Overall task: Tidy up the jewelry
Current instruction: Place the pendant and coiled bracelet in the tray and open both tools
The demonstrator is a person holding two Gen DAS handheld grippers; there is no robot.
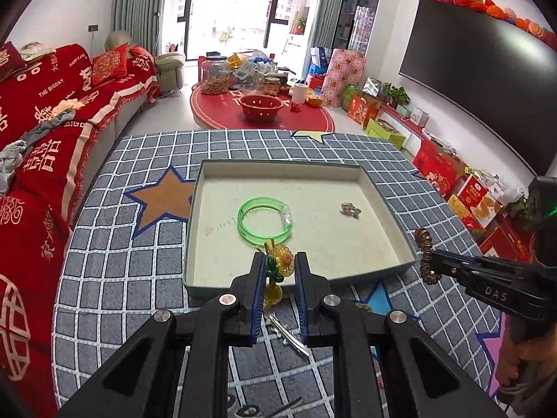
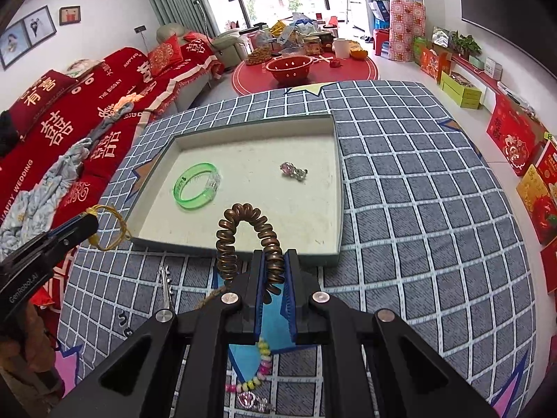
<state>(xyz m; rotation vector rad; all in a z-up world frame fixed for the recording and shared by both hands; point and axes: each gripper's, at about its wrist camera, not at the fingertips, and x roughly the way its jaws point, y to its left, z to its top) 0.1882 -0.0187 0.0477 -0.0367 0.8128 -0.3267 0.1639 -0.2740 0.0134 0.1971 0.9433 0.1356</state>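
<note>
Left gripper (image 1: 278, 271) is clamped on a yellow flower ornament (image 1: 281, 259), held just above the tray's (image 1: 386, 191) near rim. Right gripper (image 2: 275, 271) is pinched shut on a bronze coil bracelet (image 2: 243, 230). Green bangle (image 1: 264, 221) and a small pink charm (image 1: 350, 210) lie well apart inside the tray.

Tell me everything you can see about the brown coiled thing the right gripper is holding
The brown spiral hair tie looks like glossy coiled plastic in a bronze tone, a springy phone-cord loop. The right gripper is shut on one side of it, so the loop arches upward and its other side hangs free beside the fingers. It is held off the checked cloth, above the near edge of the shallow tray, touching only the blue pads.
</note>
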